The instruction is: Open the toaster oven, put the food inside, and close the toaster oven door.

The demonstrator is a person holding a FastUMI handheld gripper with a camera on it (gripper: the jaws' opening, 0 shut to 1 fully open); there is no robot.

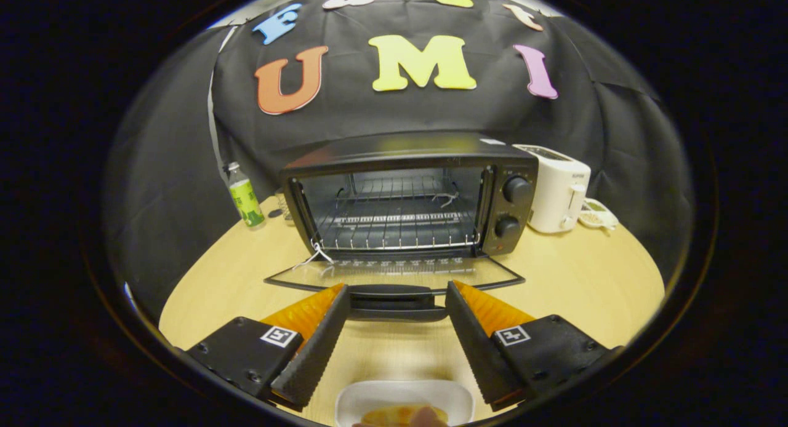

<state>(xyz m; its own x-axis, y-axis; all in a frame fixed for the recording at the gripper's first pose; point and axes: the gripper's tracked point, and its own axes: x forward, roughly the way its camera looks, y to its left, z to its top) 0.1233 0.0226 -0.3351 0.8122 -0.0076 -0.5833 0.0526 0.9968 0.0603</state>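
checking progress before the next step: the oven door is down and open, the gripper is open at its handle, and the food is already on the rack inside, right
Not quite. In the gripper view the oven door is down and the gripper is open at its handle, but the rack is bare. The food sits in a white dish on the table, behind the fingertips.

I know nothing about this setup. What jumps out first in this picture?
The black toaster oven stands mid-table with its glass door dropped flat toward the open gripper, whose fingers flank the door handle without pressing it. A white tray of food waits below the fingers. A white toaster stands at the oven's knob side and a green-labelled bottle at the other.
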